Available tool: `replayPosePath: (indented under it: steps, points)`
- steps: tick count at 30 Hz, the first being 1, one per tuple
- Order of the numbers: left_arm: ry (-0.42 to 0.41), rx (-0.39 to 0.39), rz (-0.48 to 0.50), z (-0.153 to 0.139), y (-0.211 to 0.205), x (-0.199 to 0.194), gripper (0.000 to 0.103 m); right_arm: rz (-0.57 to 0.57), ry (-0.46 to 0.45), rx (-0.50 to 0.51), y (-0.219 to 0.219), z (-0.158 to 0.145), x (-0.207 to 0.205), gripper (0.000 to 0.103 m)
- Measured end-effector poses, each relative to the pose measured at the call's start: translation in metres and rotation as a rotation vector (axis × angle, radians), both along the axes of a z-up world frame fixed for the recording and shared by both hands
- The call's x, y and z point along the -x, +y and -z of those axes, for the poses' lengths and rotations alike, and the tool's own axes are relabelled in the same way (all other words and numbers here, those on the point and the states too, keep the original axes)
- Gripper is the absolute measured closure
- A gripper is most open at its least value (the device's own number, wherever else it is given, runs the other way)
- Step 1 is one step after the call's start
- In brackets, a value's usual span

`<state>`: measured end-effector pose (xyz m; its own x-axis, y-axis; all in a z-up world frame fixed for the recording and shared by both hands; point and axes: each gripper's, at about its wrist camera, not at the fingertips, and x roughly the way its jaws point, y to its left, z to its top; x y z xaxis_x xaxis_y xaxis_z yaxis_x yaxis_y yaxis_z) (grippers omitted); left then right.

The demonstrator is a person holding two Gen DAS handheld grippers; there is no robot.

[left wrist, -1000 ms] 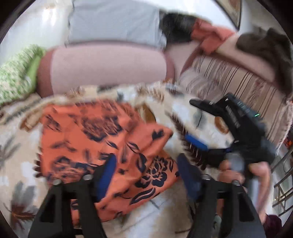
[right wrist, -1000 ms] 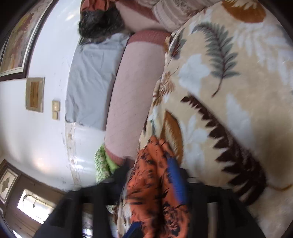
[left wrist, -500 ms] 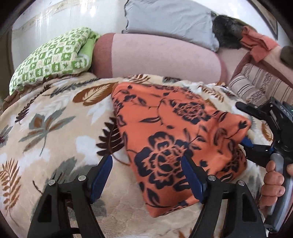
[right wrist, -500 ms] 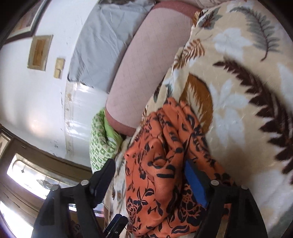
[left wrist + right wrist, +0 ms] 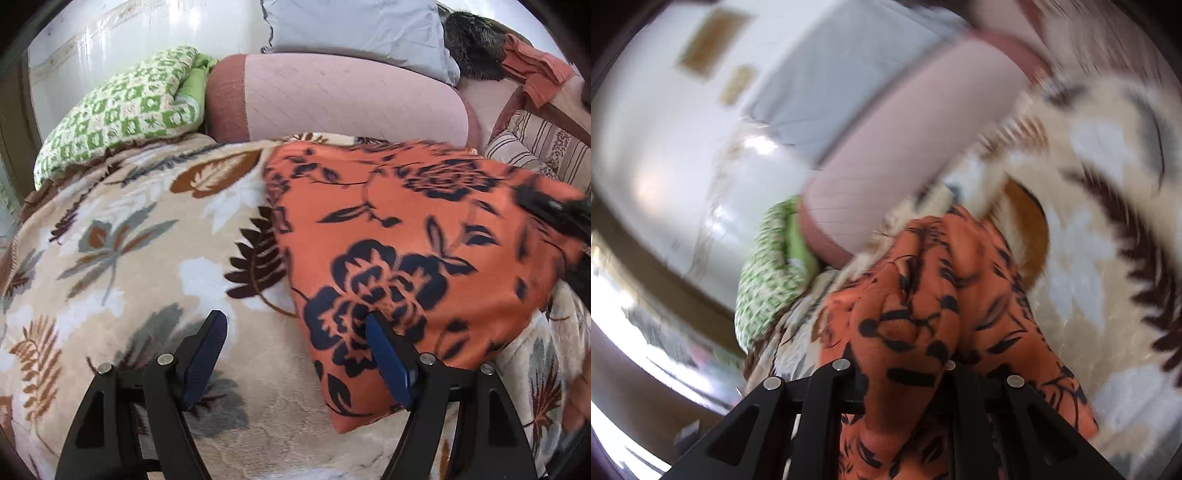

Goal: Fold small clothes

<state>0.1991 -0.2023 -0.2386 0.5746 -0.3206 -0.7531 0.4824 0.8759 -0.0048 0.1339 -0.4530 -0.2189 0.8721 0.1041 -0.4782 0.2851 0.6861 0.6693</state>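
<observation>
An orange garment with dark blue flowers (image 5: 406, 236) lies folded over on the leaf-patterned blanket (image 5: 122, 258). My left gripper (image 5: 295, 343) is open and empty at the garment's near left edge; its right finger touches or overlaps the cloth. My right gripper (image 5: 901, 365) is shut on a bunched part of the orange garment (image 5: 912, 317), and it shows as a dark shape at the right edge of the left wrist view (image 5: 561, 218). The right wrist view is blurred.
A pink bolster (image 5: 343, 99) lies along the back of the bed with a grey pillow (image 5: 354, 29) behind it. A green checked pillow (image 5: 122, 110) is at the back left. Striped cushions (image 5: 535, 147) are at the right.
My right gripper has closed on the bunched cloth and is moving fast. My left gripper has stayed open and drawn slightly nearer the garment's near edge.
</observation>
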Motion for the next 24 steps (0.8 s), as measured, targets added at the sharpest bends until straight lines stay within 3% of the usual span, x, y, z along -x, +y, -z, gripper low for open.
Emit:
replayPosePath:
  steps: [3,7,8,9,14,19,24]
  points:
    - [-0.005,-0.026,0.006,0.002,-0.001,0.000,0.025,0.007,0.063,0.036,0.003,0.004,0.008,0.088]
    - [-0.012,-0.053,0.025,0.008,-0.006,0.001,0.025,0.049,0.283,-0.106,-0.018,0.056,-0.004,0.088]
    - [-0.017,-0.060,0.029,0.008,-0.007,0.002,0.025,0.049,0.283,-0.106,-0.018,0.056,-0.004,0.088]
    - [-0.022,-0.066,0.031,0.009,-0.007,0.002,0.025,0.061,0.297,-0.176,-0.024,0.065,-0.003,0.087]
    - [-0.010,-0.058,0.025,0.008,-0.007,0.001,0.025,0.049,0.321,-0.097,-0.015,0.058,-0.005,0.085]
    - [-0.010,-0.058,0.026,0.010,-0.008,0.000,0.025,0.050,0.316,-0.147,-0.018,0.060,-0.005,0.084]
    - [-0.011,-0.060,0.029,0.009,-0.010,-0.001,0.025,0.046,0.322,-0.129,-0.019,0.060,-0.003,0.084]
